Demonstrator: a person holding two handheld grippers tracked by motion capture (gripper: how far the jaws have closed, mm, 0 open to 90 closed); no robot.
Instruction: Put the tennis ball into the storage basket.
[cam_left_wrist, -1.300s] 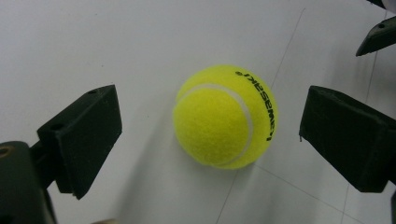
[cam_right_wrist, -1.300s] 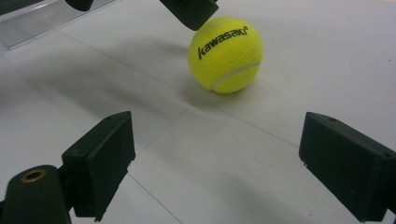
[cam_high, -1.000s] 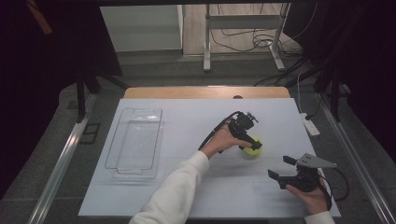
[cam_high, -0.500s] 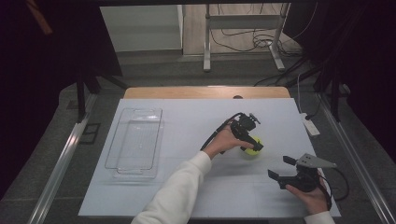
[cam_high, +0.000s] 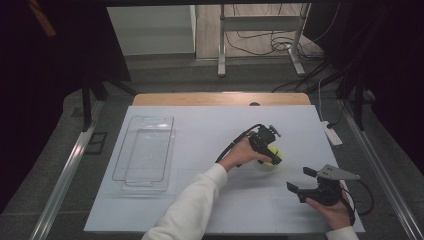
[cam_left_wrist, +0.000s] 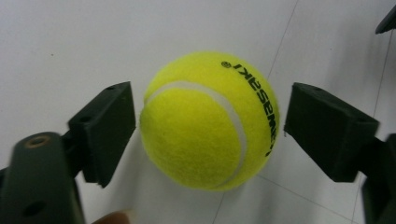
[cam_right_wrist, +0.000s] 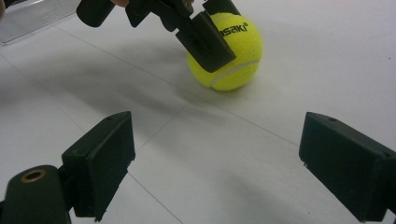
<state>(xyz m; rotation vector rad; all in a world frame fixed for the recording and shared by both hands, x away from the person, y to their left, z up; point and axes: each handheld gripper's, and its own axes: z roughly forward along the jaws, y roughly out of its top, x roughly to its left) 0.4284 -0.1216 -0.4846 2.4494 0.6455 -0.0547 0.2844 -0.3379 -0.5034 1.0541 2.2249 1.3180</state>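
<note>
just right of the clear tray (cam_high: 145, 150), tennis ball (cam_left_wrist: 210, 121) on the white tabletop (cam_high: 200, 130), left claw (cam_left_wrist: 210, 135) spread around it without touching, right claw (cam_right_wrist: 219, 163) spread wide, near the ball

Lab: cables (cam_high: 260, 42), metal frame (cam_high: 220, 47)

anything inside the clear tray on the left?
In the high view the clear tray looks empty; the white table shows through its floor. The tennis ball sits far to its right between the open left gripper jaws. Small clear items couldn't be ruled out.
</note>
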